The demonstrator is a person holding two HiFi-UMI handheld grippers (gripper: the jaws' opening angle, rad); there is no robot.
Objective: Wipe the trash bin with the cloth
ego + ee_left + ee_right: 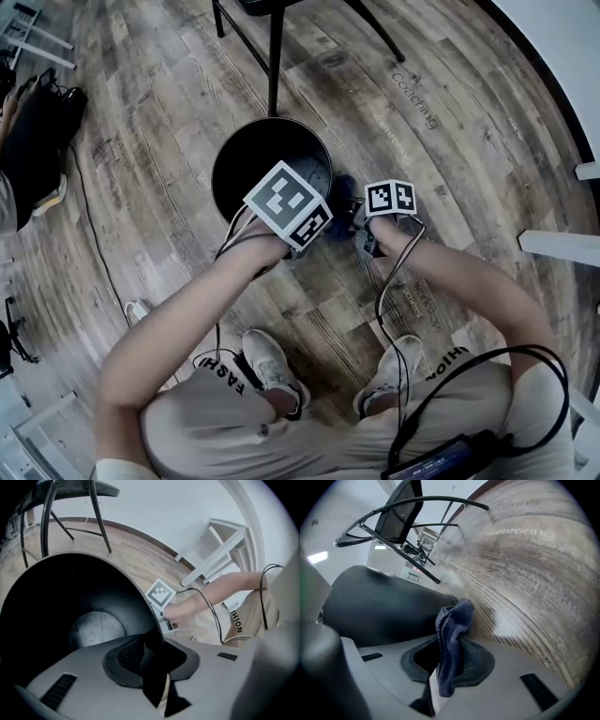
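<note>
Wood-plank floor (469, 169) is seen all round; at left, the left gripper (154, 663) is set astride the rim of the one black trash bin (248, 159), jaws parted, nothing pinched. At right, the one blue cloth (452, 634) is clenched in the right gripper (446, 667) beside the bin's outer wall. Unclamped, the bin could be tipped by wiping pressure.

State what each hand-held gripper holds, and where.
The right hand-held gripper pinches the cloth mid-fold; the left hand-held gripper straddles the rim of the trash bin, seemingly unclamped.
</note>
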